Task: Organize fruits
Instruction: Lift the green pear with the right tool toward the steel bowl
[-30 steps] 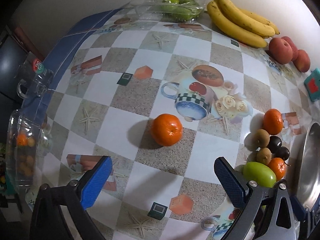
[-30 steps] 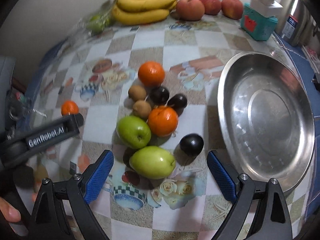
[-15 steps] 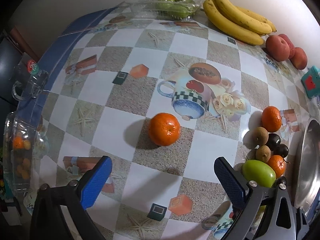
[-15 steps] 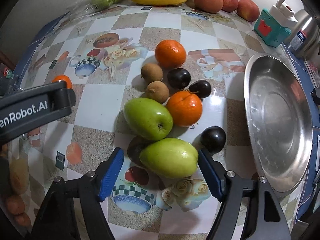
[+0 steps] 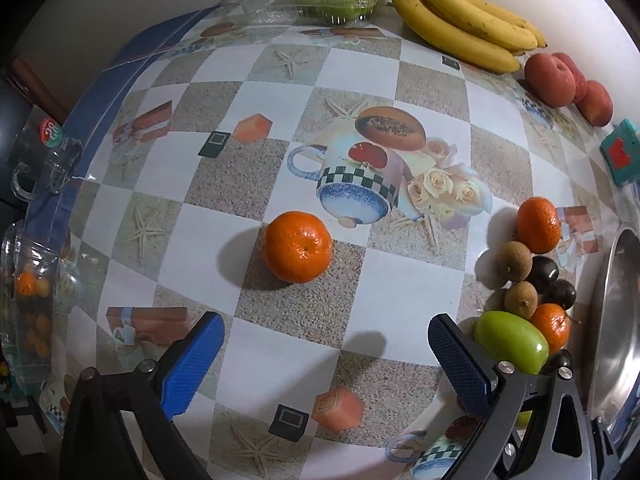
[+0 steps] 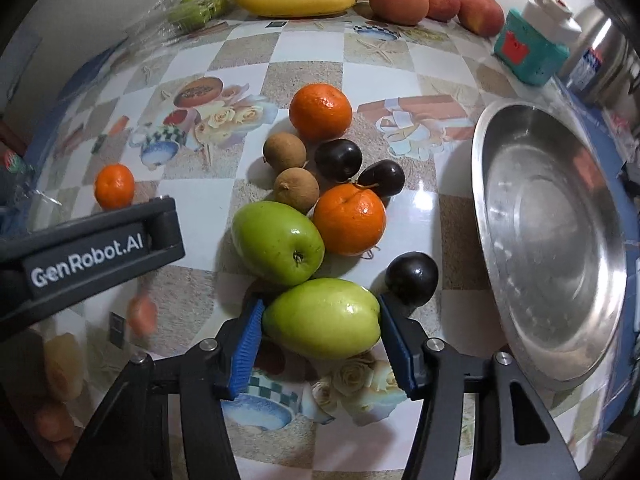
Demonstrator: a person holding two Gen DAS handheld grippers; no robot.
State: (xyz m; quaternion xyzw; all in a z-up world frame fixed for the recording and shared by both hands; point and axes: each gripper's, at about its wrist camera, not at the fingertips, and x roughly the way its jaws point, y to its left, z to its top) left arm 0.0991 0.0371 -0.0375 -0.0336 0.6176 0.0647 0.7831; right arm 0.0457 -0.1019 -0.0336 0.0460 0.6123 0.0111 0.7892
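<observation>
At the far left, a lone orange (image 5: 298,252) sits by itself on the patterned counter (image 5: 360,92), well apart from the main pile. The left gripper (image 5: 326,354) hovers short of it with its jaws spread wide and nothing between them.

Toward the middle, the pile clusters: a second orange (image 6: 321,112) at the back, two brown fruits (image 6: 285,151), dark plums (image 6: 338,160), a third orange (image 6: 349,219) and a green apple (image 6: 278,243) touching one another.

At the near edge of the pile, the right gripper (image 6: 320,334) has its jaws around a pale green fruit (image 6: 322,318), the blue pads touching or just off its two sides; it looks like a grasp being closed, with the fruit apparently on the counter. The fruit is smooth, glossy and oval, wider than the gap would comfortably hold, so it could slip if pinched off-centre. A single dark plum (image 6: 412,278) lies just beside the right pad and may get nudged.

To the right, the steel bowl (image 6: 520,152) stands with nothing in it, so the sorting seems barely begun. The next move likely calls for a firm squeeze, a straight lift clear of the apple, and a carry rightward over the bowl's rim.
</observation>
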